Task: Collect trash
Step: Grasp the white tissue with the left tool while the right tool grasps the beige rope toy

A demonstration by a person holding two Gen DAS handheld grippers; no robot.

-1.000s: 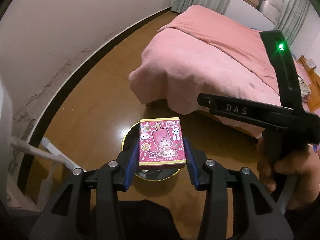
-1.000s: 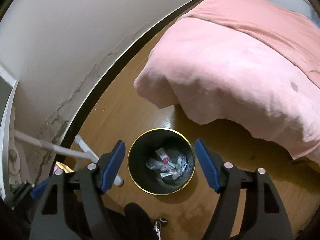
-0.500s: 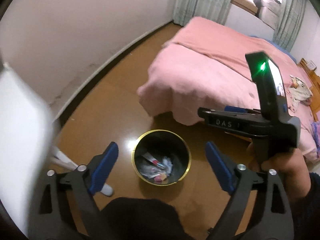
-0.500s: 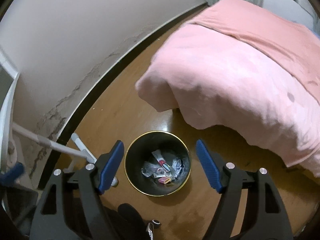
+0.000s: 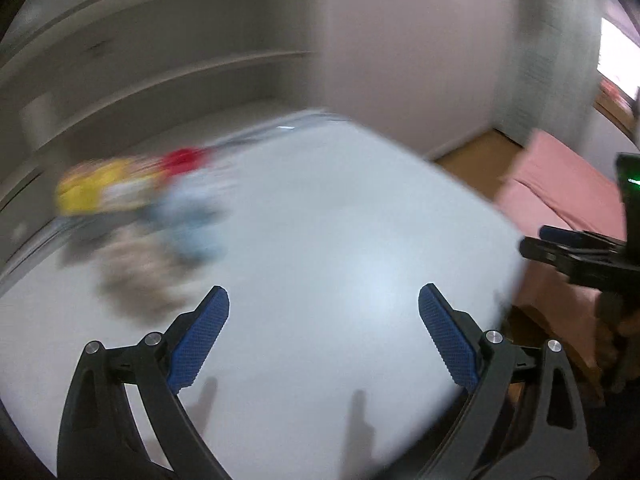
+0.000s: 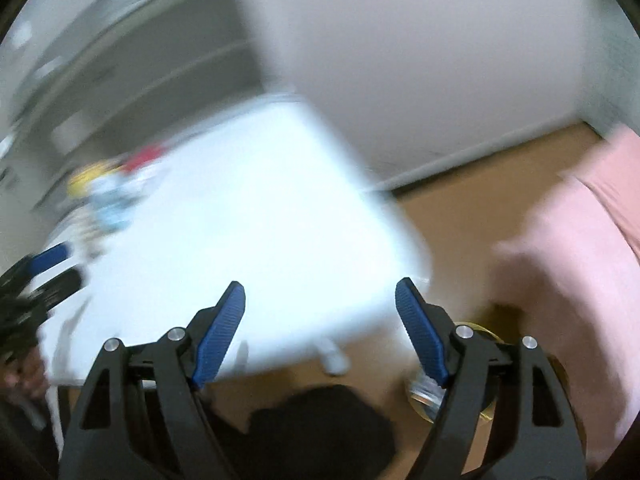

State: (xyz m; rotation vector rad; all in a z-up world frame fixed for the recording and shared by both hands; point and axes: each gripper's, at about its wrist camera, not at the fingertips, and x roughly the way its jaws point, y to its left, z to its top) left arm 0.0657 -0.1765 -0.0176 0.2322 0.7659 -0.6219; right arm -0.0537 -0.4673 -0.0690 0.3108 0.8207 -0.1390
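Both views are motion-blurred; I read what I can. Container: black round trash bin w/ gold rim, on the brown wood floor at lower right of my right wrist view, mostly hidden behind the right finger; a bit of pale crumpled trash shows inside, type not readable.

Task items: blurred heap of wrappers, yellow, red, pale blue, brownish, on the white rectangular tabletop, far-left area, near the back edge. Orientation and long axis of each piece: can't tell, too smeared.

Left gripper: jaws opening, wide apart, nothing between the blue pads, over the tabletop.

Right gripper: jaws parted wide, empty, over the table's near edge.

Pink bed cover at right.
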